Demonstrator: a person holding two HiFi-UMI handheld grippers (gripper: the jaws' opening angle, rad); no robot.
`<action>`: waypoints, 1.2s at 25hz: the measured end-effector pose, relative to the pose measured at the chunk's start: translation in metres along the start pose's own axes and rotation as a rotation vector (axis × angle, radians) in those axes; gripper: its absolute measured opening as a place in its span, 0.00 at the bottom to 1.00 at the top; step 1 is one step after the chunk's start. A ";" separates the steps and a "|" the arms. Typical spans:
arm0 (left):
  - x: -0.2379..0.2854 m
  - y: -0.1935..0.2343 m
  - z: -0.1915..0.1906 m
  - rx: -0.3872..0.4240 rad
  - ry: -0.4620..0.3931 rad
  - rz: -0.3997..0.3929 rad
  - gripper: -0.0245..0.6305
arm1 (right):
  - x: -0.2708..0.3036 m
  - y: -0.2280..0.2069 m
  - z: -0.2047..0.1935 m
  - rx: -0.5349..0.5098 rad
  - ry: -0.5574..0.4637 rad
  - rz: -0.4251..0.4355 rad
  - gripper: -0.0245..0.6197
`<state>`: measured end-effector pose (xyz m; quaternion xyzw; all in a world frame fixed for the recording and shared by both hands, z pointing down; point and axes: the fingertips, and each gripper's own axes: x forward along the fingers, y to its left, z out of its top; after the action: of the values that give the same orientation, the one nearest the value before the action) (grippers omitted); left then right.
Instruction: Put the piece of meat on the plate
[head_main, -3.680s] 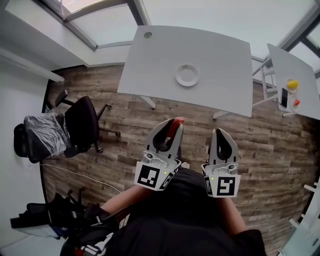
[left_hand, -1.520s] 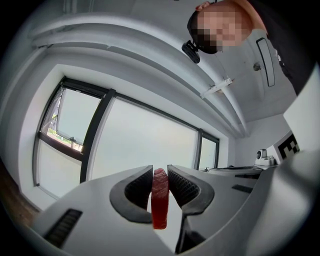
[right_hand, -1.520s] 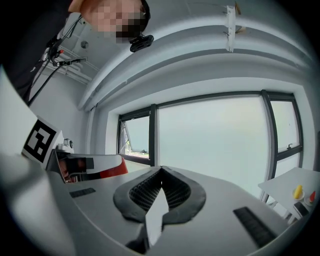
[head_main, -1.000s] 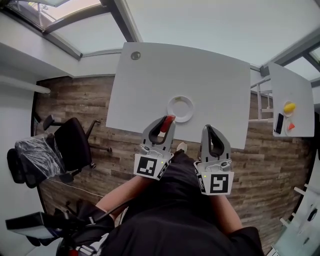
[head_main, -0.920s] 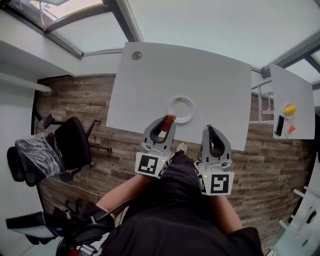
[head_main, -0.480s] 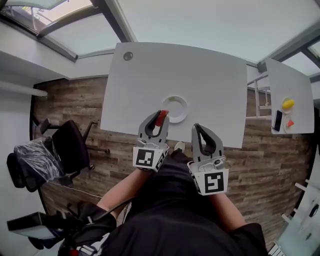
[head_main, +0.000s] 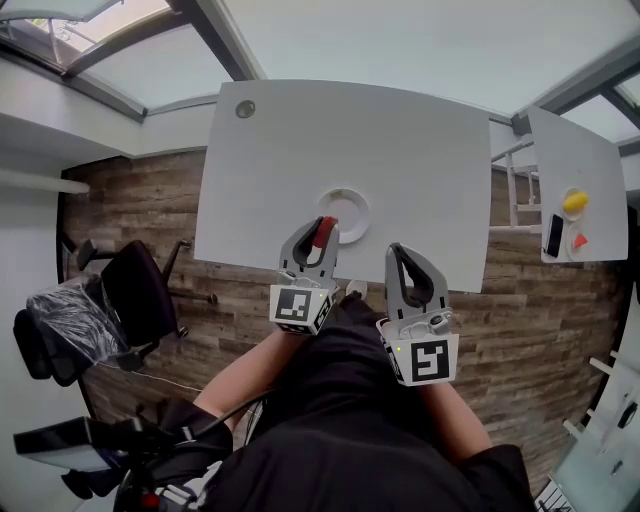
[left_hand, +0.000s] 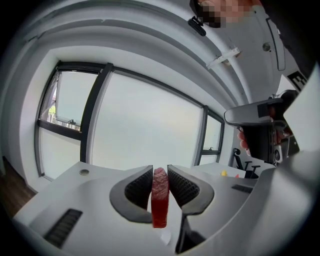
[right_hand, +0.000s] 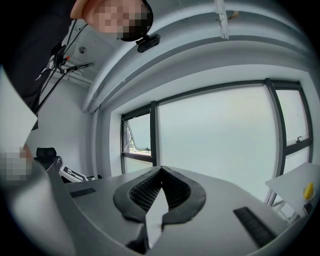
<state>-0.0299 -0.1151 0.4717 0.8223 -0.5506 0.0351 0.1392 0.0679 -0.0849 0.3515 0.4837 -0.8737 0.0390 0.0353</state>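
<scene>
A red piece of meat (left_hand: 159, 199) stands on edge between the ribbed pads of my left gripper (left_hand: 160, 181), which is shut on it. In the head view the left gripper (head_main: 321, 233) holds the meat (head_main: 322, 231) over the near rim of the white plate (head_main: 350, 210) on the white table (head_main: 420, 150). My right gripper (head_main: 403, 260) hovers at the table's near edge, to the right of the plate. The right gripper (right_hand: 160, 181) has its tips touching and nothing between them.
A second white table (head_main: 585, 180) at the right carries a yellow object (head_main: 574, 203), a small red object (head_main: 579, 241) and a dark phone (head_main: 556, 236). A black office chair (head_main: 140, 290) stands on the wooden floor at the left. A round cable port (head_main: 245, 108) sits in the table's far left corner.
The left gripper with the meat has come forward and down, from short of the table to the plate's near rim. The right gripper has kept beside it at the table's edge.
</scene>
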 end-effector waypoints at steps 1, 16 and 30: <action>0.003 -0.001 -0.002 0.003 0.002 -0.006 0.18 | 0.000 -0.001 -0.002 0.001 0.008 -0.002 0.04; 0.032 -0.008 -0.024 0.092 0.068 -0.046 0.18 | 0.000 0.007 -0.011 -0.043 0.022 0.021 0.04; 0.056 -0.003 -0.069 0.103 0.157 -0.027 0.18 | 0.005 -0.015 -0.006 -0.018 0.002 -0.028 0.04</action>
<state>0.0016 -0.1452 0.5494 0.8304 -0.5245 0.1257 0.1399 0.0781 -0.0966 0.3584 0.4954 -0.8671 0.0313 0.0410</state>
